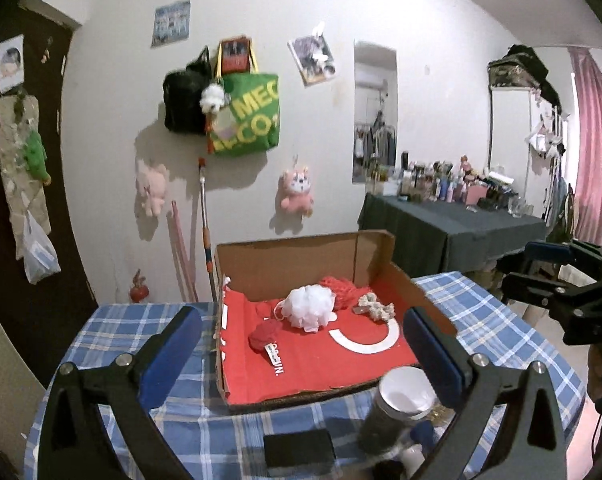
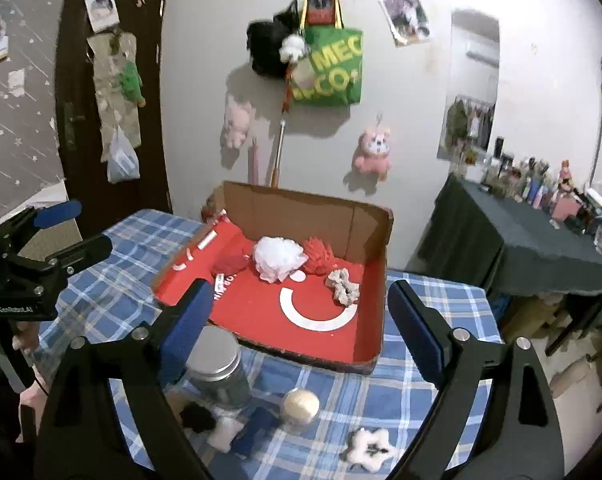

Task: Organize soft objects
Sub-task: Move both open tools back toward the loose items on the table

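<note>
An open cardboard box with a red inside stands on the blue plaid table. In it lie a white mesh pouf, a red mesh pouf, a red yarn ball and a beige knitted piece. My left gripper hangs open before the box, nothing between its pads. My right gripper is open too and holds nothing. A white star-shaped plush lies on the near cloth.
On the near table stand a jar with a silver lid and a cream round object, beside a black fluffy item and a flat black rectangle. A dark-covered table with several bottles stands right; bags and plush toys hang on the wall.
</note>
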